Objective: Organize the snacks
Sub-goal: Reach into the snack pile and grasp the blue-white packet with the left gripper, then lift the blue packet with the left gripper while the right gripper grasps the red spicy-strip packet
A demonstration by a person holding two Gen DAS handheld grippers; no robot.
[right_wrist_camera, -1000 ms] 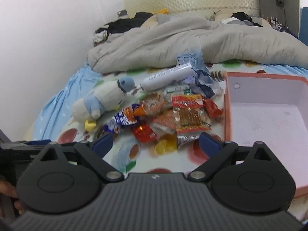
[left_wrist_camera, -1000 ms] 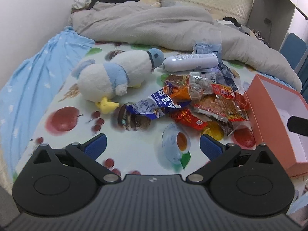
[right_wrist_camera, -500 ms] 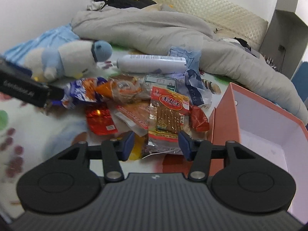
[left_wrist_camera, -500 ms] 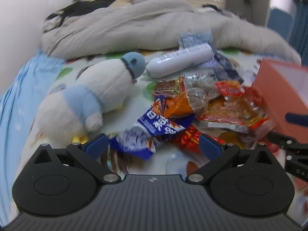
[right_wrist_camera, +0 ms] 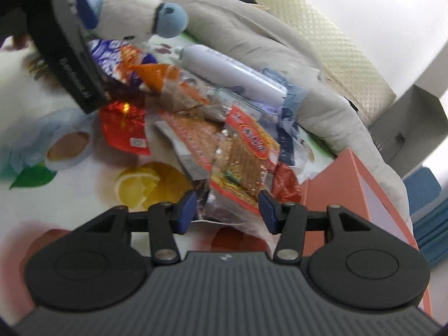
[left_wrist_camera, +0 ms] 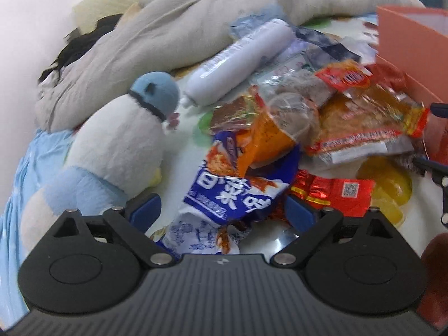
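Observation:
A heap of snack packets lies on the fruit-print bedsheet. My left gripper point(left_wrist_camera: 224, 212) is open, its fingers on either side of a blue and white packet point(left_wrist_camera: 232, 193) that lies between them. An orange packet point(left_wrist_camera: 268, 137) and a red foil packet point(left_wrist_camera: 333, 193) lie just beyond. My right gripper point(right_wrist_camera: 226, 207) is open around the near end of a clear packet with a red label point(right_wrist_camera: 240, 162). The orange-pink box point(right_wrist_camera: 361, 196) stands open to its right. The left gripper's body point(right_wrist_camera: 70, 56) shows in the right wrist view at the upper left.
A white and blue plush bird point(left_wrist_camera: 120, 145) lies left of the heap. A white tube point(left_wrist_camera: 238, 61) lies behind the packets. A grey duvet point(left_wrist_camera: 173, 28) covers the far bed. The box wall point(left_wrist_camera: 411, 44) rises at the right.
Both grippers have moved forward and down into the heap. The left now straddles the blue and white packet. The right has stayed partly closed around the red-label packet.

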